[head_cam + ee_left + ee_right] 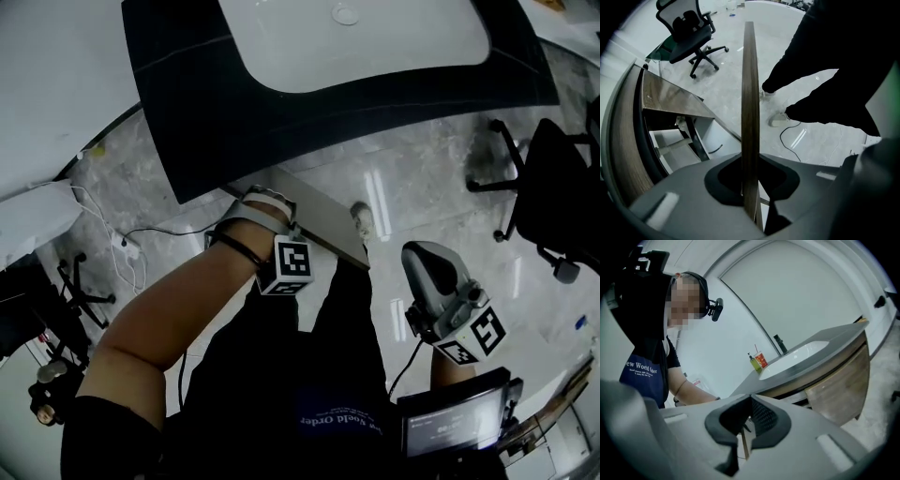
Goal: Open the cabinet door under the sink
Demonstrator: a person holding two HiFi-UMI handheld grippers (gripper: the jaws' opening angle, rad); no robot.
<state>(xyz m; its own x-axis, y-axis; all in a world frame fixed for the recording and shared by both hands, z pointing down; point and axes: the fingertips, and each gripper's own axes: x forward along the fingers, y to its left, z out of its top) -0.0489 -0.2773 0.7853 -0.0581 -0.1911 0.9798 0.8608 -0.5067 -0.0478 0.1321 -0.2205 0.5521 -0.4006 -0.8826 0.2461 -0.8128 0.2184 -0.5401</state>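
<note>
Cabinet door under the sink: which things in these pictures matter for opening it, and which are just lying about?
In the job: wood-grain cabinet door; left gripper, clamped on its edge; dark countertop with white sink basin.

Lying about: black office chair; white power strip with cables on the floor; red cup and green bottle on the countertop; right gripper, shut and empty.

sink point(375, 47) cut off at top, office chair point(553, 187) cropped at right, cabinet door point(750, 93) end hidden inside left gripper point(751, 192)
</note>
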